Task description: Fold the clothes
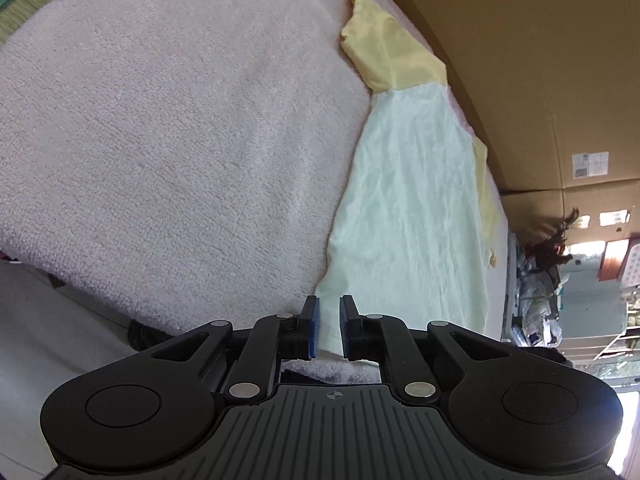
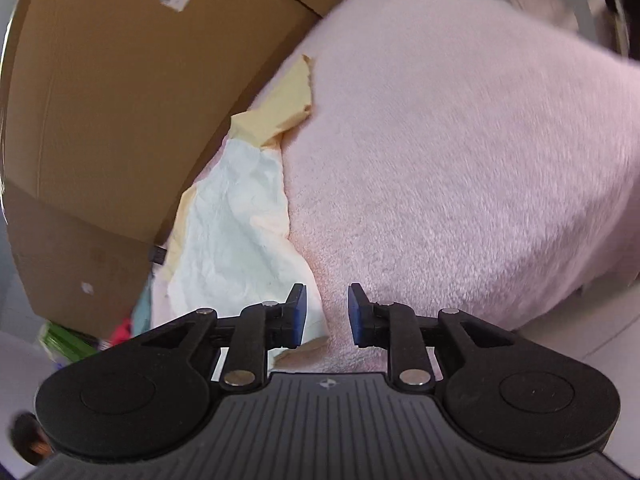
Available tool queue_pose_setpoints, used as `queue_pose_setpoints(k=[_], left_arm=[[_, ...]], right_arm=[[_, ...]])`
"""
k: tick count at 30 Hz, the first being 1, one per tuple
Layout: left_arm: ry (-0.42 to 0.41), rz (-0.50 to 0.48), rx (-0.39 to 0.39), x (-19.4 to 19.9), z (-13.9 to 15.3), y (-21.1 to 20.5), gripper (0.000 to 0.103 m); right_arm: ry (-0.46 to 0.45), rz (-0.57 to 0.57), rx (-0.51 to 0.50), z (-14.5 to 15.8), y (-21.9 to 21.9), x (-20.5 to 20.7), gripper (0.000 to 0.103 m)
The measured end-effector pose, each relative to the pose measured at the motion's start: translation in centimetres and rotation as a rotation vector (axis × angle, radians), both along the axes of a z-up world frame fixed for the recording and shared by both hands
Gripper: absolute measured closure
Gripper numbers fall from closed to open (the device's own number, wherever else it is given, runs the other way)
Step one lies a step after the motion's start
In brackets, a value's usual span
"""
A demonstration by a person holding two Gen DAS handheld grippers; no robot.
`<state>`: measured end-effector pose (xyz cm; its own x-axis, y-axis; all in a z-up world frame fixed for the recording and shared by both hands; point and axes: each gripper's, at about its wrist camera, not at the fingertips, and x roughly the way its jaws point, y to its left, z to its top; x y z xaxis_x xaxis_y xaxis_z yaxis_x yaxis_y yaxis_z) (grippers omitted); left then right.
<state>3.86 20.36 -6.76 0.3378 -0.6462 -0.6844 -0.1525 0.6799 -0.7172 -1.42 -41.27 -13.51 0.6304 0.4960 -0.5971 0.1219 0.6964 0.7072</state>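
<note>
The pale shirt (image 1: 408, 216) is lying on the pink blanket (image 1: 180, 128) beside a cardboard box (image 1: 540, 60). The left hand-held gripper (image 1: 329, 328), spread, is straddling its hem. The right hand-held gripper (image 2: 327, 316), spread, is sitting just beside its corner.

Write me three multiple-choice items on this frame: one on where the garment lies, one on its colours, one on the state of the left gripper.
1. Where does the pale mint and yellow wrinkled garment lie on the fluffy pink blanket?
A. Along the edge next to the brown cardboard box
B. In the blanket's middle
C. On the floor

2. What colour are the garment's sleeve parts?
A. Red
B. Yellow
C. Black

3. How does the left gripper stand?
A. Clamped on the blanket
B. Out of view
C. Open, with the garment's near edge in the gap

Answers: 1 A, the box borders the garment in both views. 2 B, yellow cloth joins the mint body. 3 C, a gap shows between its blue pads.
</note>
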Motion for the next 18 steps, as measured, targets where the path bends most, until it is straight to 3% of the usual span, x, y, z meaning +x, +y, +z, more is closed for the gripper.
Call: queue_pose_setpoints(k=[2,4,8,13,15,18], left_arm=[[-0.061,0.008,0.018,-0.7,0.8,-0.5,0.029],[-0.163,0.024,0.084,-1.7,2.1,-1.2,0.019],[-0.342,0.005,0.275,-3.4,4.1,-3.1,0.013],[-0.537,-0.047,0.53,-5.3,5.6,-6.4,0.011],[-0.621,-0.103,0.663,-6.0,5.7,-8.7,0.011],[-0.784,-0.252,0.888,-8.0,5.0,-12.7,0.01]], right_arm=[[-0.091,0.043,-0.115,1.8,1.7,-0.7,0.077],[-0.196,0.12,-0.22,3.1,3.9,-1.4,0.076],[-0.421,0.324,-0.5,4.5,9.1,-3.1,0.064],[-0.656,0.646,-0.821,4.0,16.5,-5.4,0.067],[-0.748,0.777,-0.949,3.8,19.4,-6.3,0.069],[-0.805,0.838,-1.068,3.2,20.8,-6.9,0.07]])
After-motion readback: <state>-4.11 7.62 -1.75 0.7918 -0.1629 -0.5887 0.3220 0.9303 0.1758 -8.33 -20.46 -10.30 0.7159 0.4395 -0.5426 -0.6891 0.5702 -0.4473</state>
